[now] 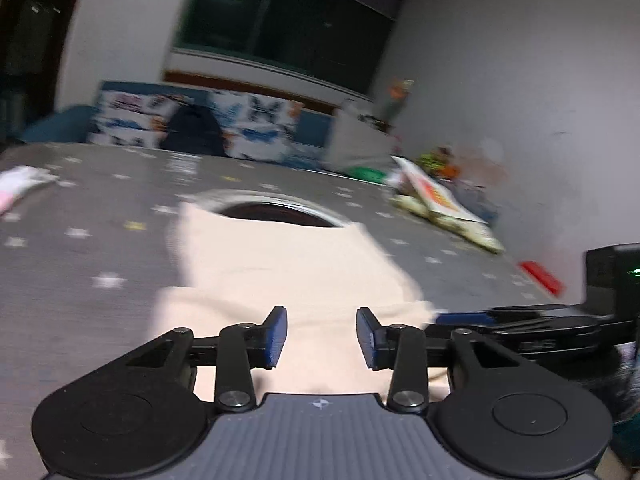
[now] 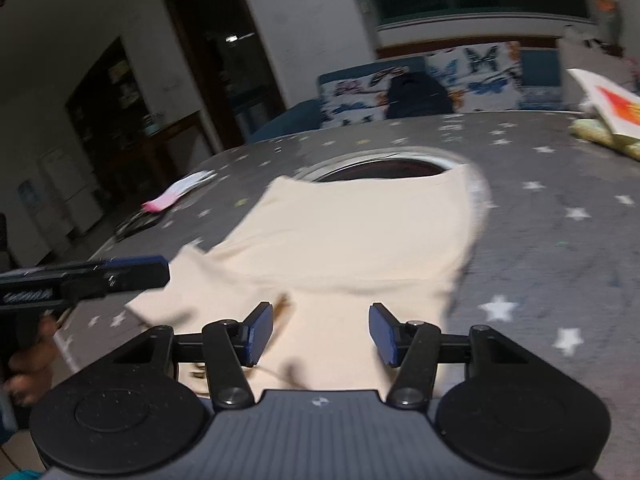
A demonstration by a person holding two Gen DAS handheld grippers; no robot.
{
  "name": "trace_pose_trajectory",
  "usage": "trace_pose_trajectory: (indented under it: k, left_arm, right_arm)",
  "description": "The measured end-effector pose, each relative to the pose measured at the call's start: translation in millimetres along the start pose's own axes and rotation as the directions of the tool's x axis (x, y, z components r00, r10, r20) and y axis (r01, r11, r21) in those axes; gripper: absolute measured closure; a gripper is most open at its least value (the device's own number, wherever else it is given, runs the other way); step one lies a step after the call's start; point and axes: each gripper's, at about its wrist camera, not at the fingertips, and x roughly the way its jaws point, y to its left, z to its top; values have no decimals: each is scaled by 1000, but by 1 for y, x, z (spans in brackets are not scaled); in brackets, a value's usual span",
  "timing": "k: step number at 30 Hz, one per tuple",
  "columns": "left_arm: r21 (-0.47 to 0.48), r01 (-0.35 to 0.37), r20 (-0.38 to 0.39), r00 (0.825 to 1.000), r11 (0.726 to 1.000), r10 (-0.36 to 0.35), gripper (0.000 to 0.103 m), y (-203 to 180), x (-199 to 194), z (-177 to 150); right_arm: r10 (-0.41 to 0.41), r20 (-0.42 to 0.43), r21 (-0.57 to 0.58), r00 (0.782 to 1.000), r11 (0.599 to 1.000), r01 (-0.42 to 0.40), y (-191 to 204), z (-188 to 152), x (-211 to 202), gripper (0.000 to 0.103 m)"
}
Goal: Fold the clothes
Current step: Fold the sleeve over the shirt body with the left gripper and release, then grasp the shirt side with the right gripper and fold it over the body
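A cream garment lies spread on the grey star-patterned cover, its near part folded over in a band. My left gripper hovers over the garment's near edge, open, with nothing pinched between its blue pads. In the right wrist view the same garment stretches away from my right gripper, which is also open above the near hem. The right gripper's fingers show at the right of the left wrist view. The left gripper's fingers reach in from the left, near the garment's left corner.
A round dark opening with a pale rim sits at the garment's far end. A pink and white item lies at the left. Books and packets and a red object lie at the right. Butterfly-print cushions stand behind.
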Motion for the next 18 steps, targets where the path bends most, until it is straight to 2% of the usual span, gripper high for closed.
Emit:
trace_pose_trajectory:
  k: [3, 8, 10, 12, 15, 18]
  left_arm:
    - [-21, -76, 7, 997, 997, 76, 61, 24, -13, -4]
    - [-37, -154, 2, 988, 987, 154, 56, 48, -26, -15]
    - [-30, -162, -8, 987, 986, 162, 54, 52, -28, -19]
    - [-16, -164, -17, 986, 986, 164, 52, 51, -26, -22]
    - [8, -165, -33, 986, 986, 165, 48, 48, -20, -27]
    - [35, -167, -36, 985, 985, 168, 44, 44, -18, -30]
  right_arm:
    - [33, -30, -21, 999, 999, -34, 14, 0, 15, 51]
    - [52, -100, -38, 994, 998, -56, 28, -5, 39, 58]
    - [50, -115, -57, 992, 997, -56, 33, -7, 44, 67]
    - [40, -120, -83, 992, 995, -50, 39, -8, 45, 82]
    - [27, -111, -108, 993, 993, -39, 43, -6, 45, 98]
    - [24, -80, -131, 997, 991, -34, 46, 2, 37, 99]
